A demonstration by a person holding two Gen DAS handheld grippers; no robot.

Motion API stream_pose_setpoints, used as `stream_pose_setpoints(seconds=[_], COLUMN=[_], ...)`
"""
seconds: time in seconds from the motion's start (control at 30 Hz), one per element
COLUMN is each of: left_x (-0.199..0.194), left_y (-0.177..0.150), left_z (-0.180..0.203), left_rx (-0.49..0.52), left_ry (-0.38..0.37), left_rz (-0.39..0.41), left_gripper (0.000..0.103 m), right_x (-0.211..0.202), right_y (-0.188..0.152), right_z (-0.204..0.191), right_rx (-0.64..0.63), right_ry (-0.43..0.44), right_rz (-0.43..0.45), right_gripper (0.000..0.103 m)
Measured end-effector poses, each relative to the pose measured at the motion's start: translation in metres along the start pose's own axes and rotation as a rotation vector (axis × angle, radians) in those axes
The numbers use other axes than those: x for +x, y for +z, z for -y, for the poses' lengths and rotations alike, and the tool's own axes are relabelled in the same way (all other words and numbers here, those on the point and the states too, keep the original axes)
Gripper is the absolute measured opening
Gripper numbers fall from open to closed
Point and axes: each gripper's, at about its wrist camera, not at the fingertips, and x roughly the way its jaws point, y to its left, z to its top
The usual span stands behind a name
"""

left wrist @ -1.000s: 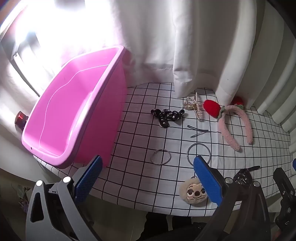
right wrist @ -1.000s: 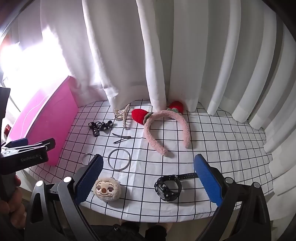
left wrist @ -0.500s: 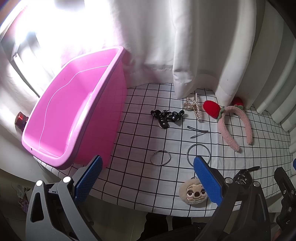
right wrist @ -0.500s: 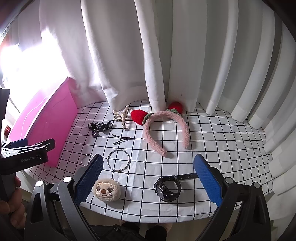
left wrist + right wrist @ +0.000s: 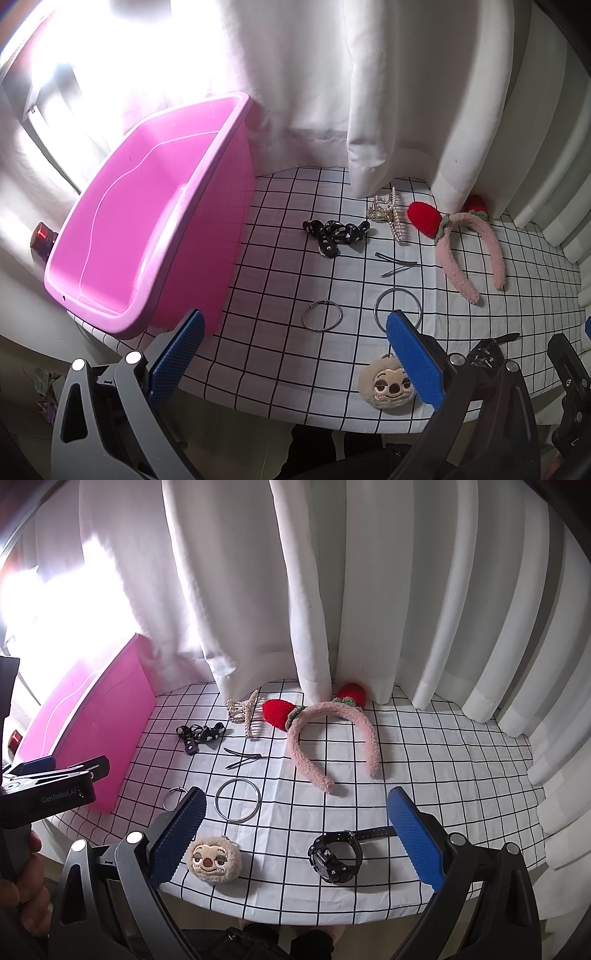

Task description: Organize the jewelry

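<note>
A pink bin [image 5: 147, 236] stands at the left of the checked table, also seen in the right wrist view [image 5: 92, 731]. On the cloth lie a pink strawberry headband [image 5: 332, 734], a pearl claw clip [image 5: 243, 710], a black bow clip [image 5: 199, 734], hairpins [image 5: 243, 758], a large silver ring [image 5: 238, 801], a small silver ring [image 5: 322, 315], a plush sloth charm [image 5: 213, 862] and a black watch [image 5: 335, 854]. My left gripper [image 5: 295, 354] is open and empty over the front edge near the bin. My right gripper [image 5: 295, 834] is open and empty above the watch and charm.
White curtains [image 5: 332, 590] hang close behind the table. A small red object [image 5: 40, 238] sits left of the bin. The table's front edge [image 5: 295, 915] runs just below both grippers. The left gripper [image 5: 48, 786] shows at the left of the right wrist view.
Both grippers have drifted very slightly; the views shift a little. Nothing on the table has moved and nothing was grasped.
</note>
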Motion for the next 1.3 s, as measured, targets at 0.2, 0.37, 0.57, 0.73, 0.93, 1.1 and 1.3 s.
stream_pose_setpoints(seconds=[0.2, 0.37, 0.57, 0.73, 0.93, 1.1, 1.3], left_x=[0.0, 0.001, 0.001, 0.001, 0.006, 0.012, 0.028], left_y=[0.0, 0.001, 0.002, 0.002, 0.005, -0.003, -0.019], left_z=[0.0, -0.001, -0.002, -0.002, -0.004, 0.004, 0.013], left_rx=[0.0, -0.001, -0.001, 0.0, 0.002, 0.007, 0.014], left_ry=[0.0, 0.001, 0.002, 0.002, 0.002, 0.001, -0.026], left_rz=[0.0, 0.001, 0.001, 0.001, -0.007, -0.026, -0.048], left_gripper=[0.097, 0.097, 0.097, 0.097, 0.097, 0.097, 0.097], right_x=[0.0, -0.001, 0.0, 0.0, 0.003, 0.007, 0.018], right_y=[-0.001, -0.001, -0.001, -0.002, 0.002, 0.0, -0.015], right_z=[0.0, 0.0, 0.0, 0.0, 0.0, 0.008, 0.026], right_rx=[-0.001, -0.002, -0.003, -0.001, 0.001, 0.014, 0.032], right_ry=[0.001, 0.001, 0.001, 0.001, 0.002, -0.004, -0.018], right_rz=[0.001, 0.002, 0.004, 0.003, -0.004, -0.021, -0.067], right_gripper=[0.094, 0.094, 0.094, 0.094, 0.094, 0.094, 0.094])
